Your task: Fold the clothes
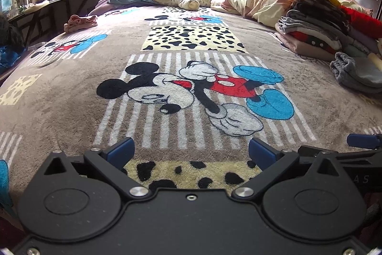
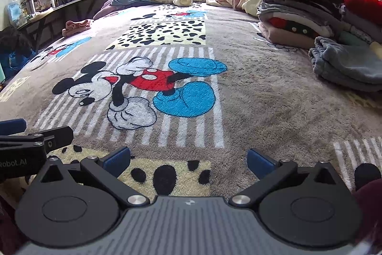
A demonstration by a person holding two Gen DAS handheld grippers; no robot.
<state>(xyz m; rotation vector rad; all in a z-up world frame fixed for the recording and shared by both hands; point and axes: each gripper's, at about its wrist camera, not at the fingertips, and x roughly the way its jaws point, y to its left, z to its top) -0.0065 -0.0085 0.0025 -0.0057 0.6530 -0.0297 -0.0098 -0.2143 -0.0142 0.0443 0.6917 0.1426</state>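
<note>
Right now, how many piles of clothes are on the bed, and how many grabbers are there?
Tall stacks of folded clothes: 1
Folded grey fleece lying apart in front of it: 1
Small pink clothes at the far left edge of the bed: 1
Grabbers, both open and empty: 2 (left gripper, right gripper)
Total: 5

My left matte-black two-finger gripper (image 1: 191, 150): twin round hubs w/ disc caps, angled link arms, silver pivot screws, blue finger pads (image 1: 121, 150). My right black gripper w/ grey ribbed centre plate (image 2: 188, 160): same hubs, screws, blue pads (image 2: 259, 163), small white logo. White "Robot.AI" lettering on the left one's side, seen from right cam.
</note>
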